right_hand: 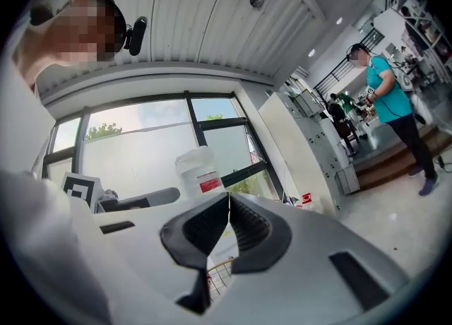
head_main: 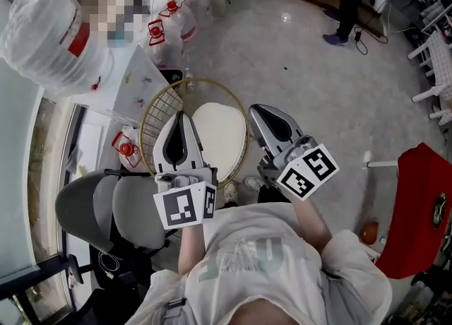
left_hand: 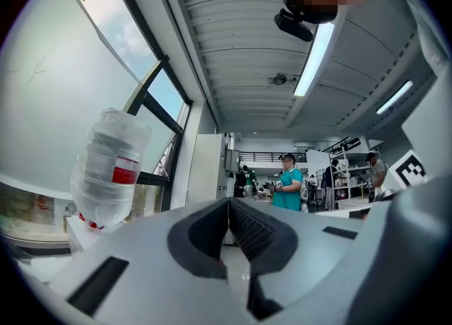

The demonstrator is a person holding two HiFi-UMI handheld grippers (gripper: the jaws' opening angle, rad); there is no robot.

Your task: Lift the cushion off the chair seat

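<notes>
Plainly both claws are clenched on nothing: the left gripper [left_hand: 228,202] has its jaws pressed tip to tip, and the right gripper [right_hand: 228,198] does likewise. From the head view, the cream cushion [head_main: 219,133] lies in the round wire chair [head_main: 157,113], beneath and between the two claw tips, touched by neither. A grey office chair [head_main: 92,207] stands off the left gripper's left side
</notes>
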